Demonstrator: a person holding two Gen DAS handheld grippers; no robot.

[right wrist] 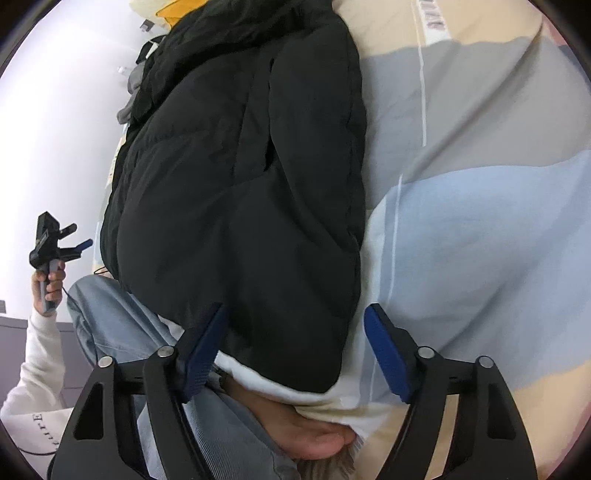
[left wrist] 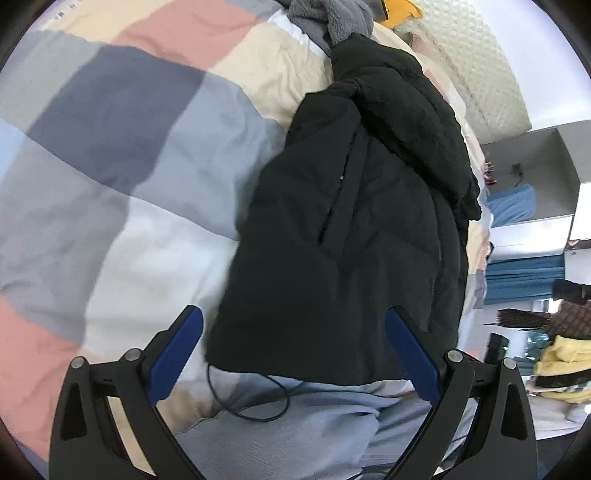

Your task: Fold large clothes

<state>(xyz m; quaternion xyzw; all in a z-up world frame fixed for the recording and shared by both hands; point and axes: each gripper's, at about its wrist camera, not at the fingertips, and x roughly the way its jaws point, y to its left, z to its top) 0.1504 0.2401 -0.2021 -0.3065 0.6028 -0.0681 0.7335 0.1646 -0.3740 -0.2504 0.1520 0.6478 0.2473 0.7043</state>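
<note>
1. Here the black puffer jacket (left wrist: 343,229) lies lengthwise on the bed over a colour-block quilt (left wrist: 122,155), its hem at the near end and its hood end far off beside a grey fleece garment (left wrist: 332,18).
2. The left hand-held gripper (left wrist: 293,354) hangs above the hem's left part with its jaws wide apart and nothing between the blue pads (left wrist: 177,354); it holds nothing.
3. The right hand-held gripper (right wrist: 295,354) hovers over the hem's right corner, jaws spread, the hem lying under the gap but neither pad pressing on it; it grips nothing.
4. The step in hand looks like taking the hem at both corners. To do it well, each hand-held gripper should bite deep enough to catch both padded layers, since slick quilted fabric may slip from a shallow pinch, and both should lift together so the hem stays straight.
5. Edges: on the left a thin black cable (left wrist: 258,402) loops just beside the hem and could snag. The jacket's left long edge lies straight on the quilt; its other side runs close along the bed's edge, with the sleeve bunched near the top.
6. Open room: broad bare quilt lies beside the jacket, so folding toward the hood or onto the quilt seems safest. The person's jeans (right wrist: 122,325) and bare foot (right wrist: 295,432) crowd the near end.
</note>
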